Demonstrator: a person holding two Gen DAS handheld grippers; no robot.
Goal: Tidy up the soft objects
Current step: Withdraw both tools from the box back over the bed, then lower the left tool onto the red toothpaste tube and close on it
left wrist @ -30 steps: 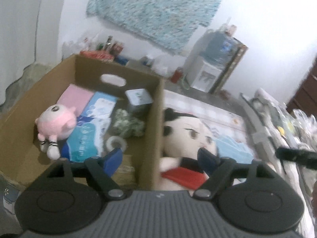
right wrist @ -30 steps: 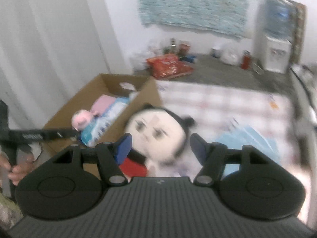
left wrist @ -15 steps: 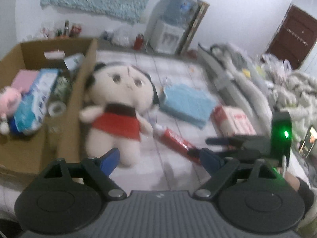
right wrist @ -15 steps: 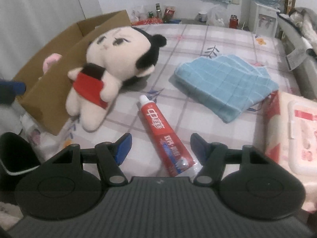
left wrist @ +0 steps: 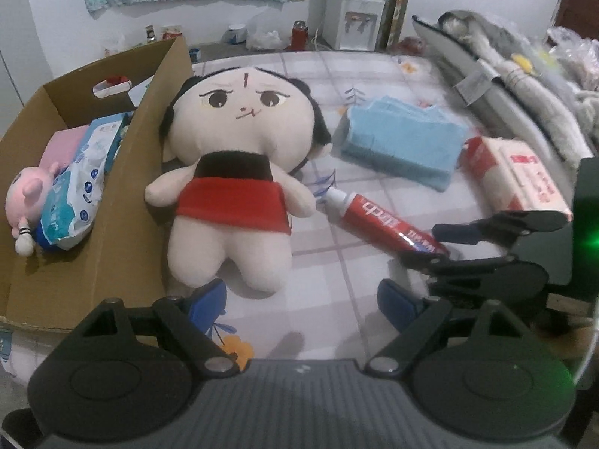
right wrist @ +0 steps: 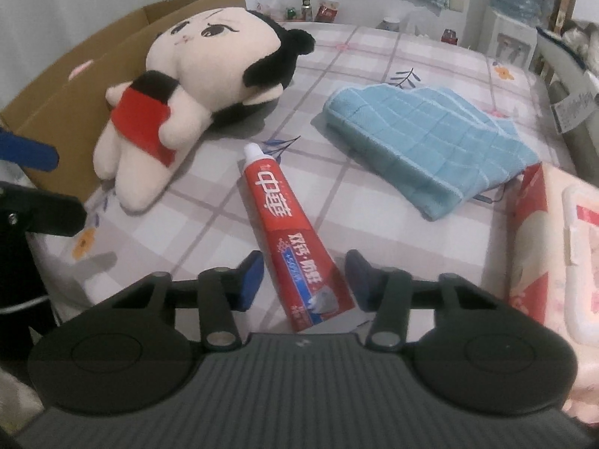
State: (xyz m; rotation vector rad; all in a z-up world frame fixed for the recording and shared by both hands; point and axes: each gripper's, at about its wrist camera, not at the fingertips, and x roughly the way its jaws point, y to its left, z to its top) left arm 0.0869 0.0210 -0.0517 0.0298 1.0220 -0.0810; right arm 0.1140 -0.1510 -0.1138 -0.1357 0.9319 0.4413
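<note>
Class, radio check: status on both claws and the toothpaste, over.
Right claw closing around toothpaste tail, pads not yet touching. Left claw open, empty, near doll. Nothing in the way.

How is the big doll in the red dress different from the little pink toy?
The big doll lies on the checked sheet outside the cardboard box; the pink toy sits inside it. The big doll is far larger, cream with black hair; the pink toy is pink all over. Both are plush.
</note>
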